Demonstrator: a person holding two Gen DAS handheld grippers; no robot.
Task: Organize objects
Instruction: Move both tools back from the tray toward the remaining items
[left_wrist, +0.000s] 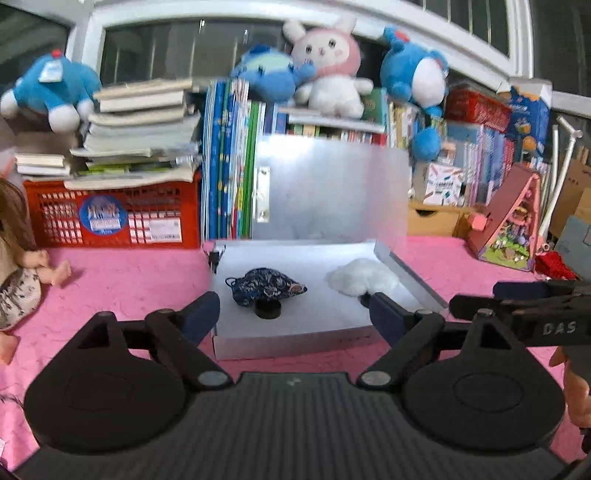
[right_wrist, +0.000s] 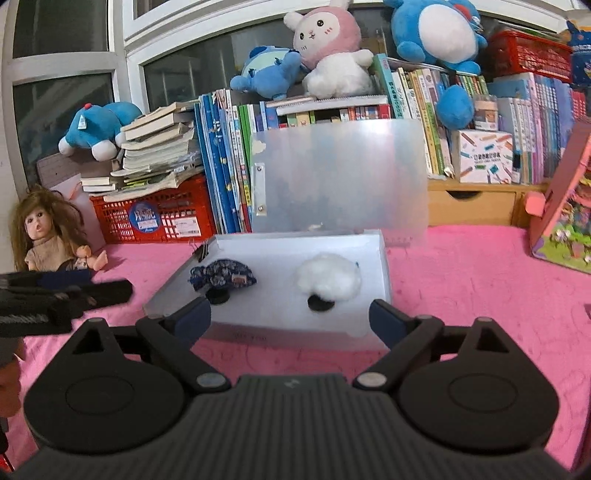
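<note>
Grippers spread wide and empty, we hold the left gripper (left_wrist: 291, 314) and right gripper (right_wrist: 290, 317) before an open box (right_wrist: 384, 266) containing a blue pouch (right_wrist: 221, 277) and white fluff (right_wrist: 328, 277).

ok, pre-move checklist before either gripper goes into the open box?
1. Left gripper open, nothing between jaws: ok.
2. Right gripper open, empty: ok.
3. Box lid up, box accessible: ok.
4. Blue patterned pouch and white fluffy ball inside, apart: ok.
5. Black discs by each item, loose or attached: cannot tell.
6. Binder clip on box's back left corner, clear of the items: ok.
</note>
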